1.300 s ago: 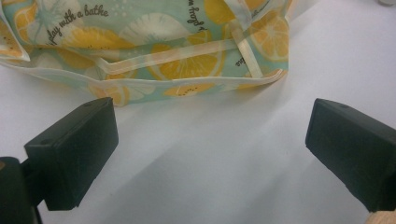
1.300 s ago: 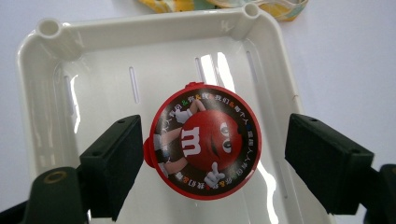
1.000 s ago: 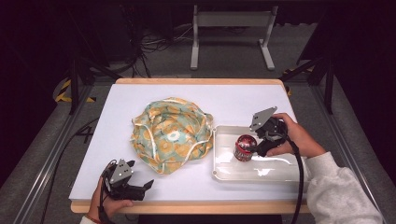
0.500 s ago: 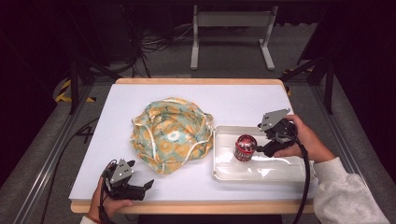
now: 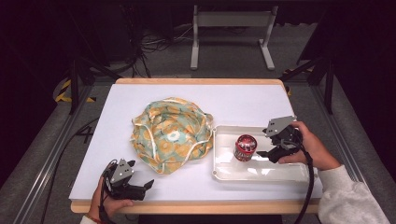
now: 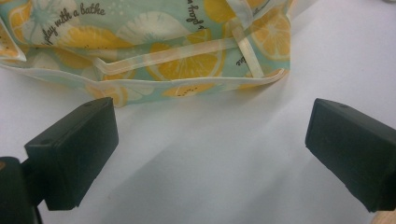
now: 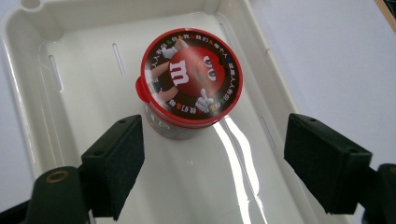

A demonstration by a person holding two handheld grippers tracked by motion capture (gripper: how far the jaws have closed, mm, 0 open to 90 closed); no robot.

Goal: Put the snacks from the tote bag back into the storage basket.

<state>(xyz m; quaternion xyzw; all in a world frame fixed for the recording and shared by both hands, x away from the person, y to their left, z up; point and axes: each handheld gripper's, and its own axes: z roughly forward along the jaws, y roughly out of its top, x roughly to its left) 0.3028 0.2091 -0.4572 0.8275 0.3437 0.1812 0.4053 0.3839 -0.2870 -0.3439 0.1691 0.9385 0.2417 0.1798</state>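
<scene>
Candy tub [image 7: 190, 84] upright in tray [image 7: 70, 93] — right tongs [image 7: 212, 168] apart.

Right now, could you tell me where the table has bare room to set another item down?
The far strip behind the lemon-print bag and white tray is bare, as is the left margin beside the bag. Inside the tray, the candy tub leaves its right half free, though the right tool hovers there. Bag and tray nearly touch.

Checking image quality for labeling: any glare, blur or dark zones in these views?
High view: white table evenly lit, surroundings nearly black, tray floor slightly glossy. Right gripper view: bright glare streak on the tray floor beside the red-lidded can, lid print sharp. Left gripper view: the patterned bag is readable, the near black jaws soft, faint shadows under them.
</scene>
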